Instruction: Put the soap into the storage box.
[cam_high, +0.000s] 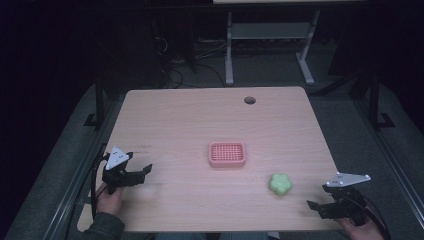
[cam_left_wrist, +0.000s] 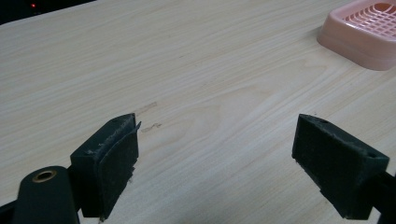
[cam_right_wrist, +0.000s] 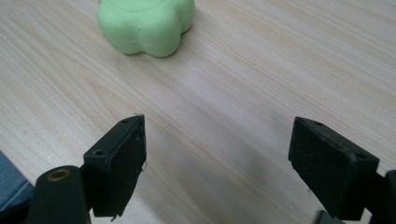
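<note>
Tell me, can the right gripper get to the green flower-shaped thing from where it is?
Probably yes. The right gripper is open, and only bare table lies between its jaws and the green flower-shaped thing. It sits a bit off to one side, so the gripper would need to swing over.

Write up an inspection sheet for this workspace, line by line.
Surface: light wood table, round grommet hole near the far edge.
Job's things: green flower-shaped soap lying ahead of the right gripper; pink slotted soap dish at mid-table, nothing in it.
Clutter: nothing seen.
Grippers: left gripper and right gripper both open, holding nothing.
Cables: black cable trailing from the left gripper.
Surroundings: dark room, white desk frame beyond.
</note>
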